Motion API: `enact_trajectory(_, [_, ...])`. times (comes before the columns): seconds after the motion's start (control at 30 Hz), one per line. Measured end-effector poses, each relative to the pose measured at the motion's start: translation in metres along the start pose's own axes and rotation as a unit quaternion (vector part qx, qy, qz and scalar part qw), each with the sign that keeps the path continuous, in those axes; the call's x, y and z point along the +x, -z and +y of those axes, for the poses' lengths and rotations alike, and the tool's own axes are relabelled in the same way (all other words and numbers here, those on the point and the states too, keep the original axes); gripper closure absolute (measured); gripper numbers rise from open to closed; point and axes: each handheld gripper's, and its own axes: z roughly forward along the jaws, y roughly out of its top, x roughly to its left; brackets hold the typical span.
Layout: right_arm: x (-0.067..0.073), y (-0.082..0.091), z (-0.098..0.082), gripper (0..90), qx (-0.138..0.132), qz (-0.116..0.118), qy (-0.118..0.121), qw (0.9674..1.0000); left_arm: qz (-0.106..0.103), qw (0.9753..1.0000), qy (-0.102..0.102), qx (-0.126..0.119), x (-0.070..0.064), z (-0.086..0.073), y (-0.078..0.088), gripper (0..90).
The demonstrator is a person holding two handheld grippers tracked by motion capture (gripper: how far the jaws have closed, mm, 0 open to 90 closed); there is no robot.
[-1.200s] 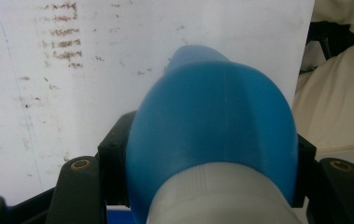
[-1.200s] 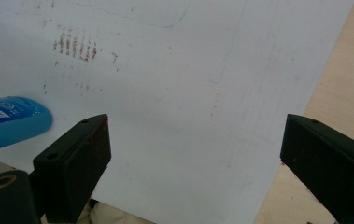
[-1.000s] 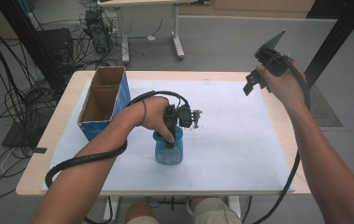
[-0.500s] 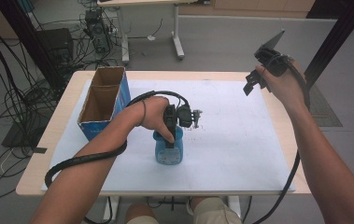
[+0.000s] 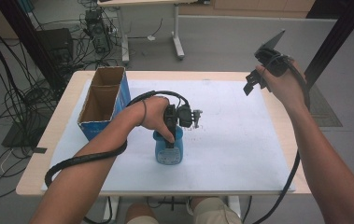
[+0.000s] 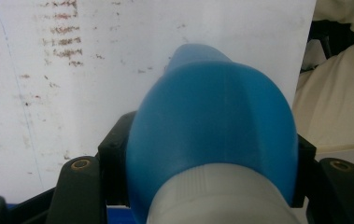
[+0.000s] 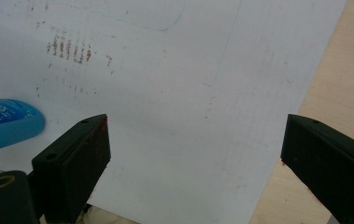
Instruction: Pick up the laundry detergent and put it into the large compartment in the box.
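Bottle [image 5: 168,148], blue and upright near the white mat's [image 5: 240,140] front edge, sat pinched at its neck from above by the left gripper [image 5: 171,135]; the right gripper [image 5: 254,83], jaws spread and empty, hovered well apart.

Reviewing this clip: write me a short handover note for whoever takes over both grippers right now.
Left gripper: shut on the blue bottle at its top, bottle standing upright on the white sheet, just right of the cardboard box.
Right gripper: open, nothing between its jaws, held up over the table's right edge.
Done: bottle gripped.
Left: apparently moving it; the open box beside it looks a likely destination, though that is a guess.
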Motion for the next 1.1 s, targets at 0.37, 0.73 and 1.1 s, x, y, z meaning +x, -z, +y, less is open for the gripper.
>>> enact_trajectory(0.37, [-0.0012, 0.0007, -0.0016, 8.4, -0.003, 0.003, -0.002, 1.0, 0.0, 1.0, 0.001, 0.001, -0.0003, 0.0004, 0.0001, 37.9])
enact_trajectory(0.73, [-0.0012, 0.0009, -0.0026, 8.1, -0.005, 0.003, -0.001, 1.0, 0.001, 1.0, 0.003, 0.002, -0.0013, 0.0006, 0.0001, 37.9])
enact_trajectory(1.1, [-0.0013, 0.0021, -0.0029, 7.9, -0.005, 0.005, 0.0, 1.0, 0.001, 1.0, 0.002, 0.005, -0.0017, 0.0022, 0.0001, 37.9])
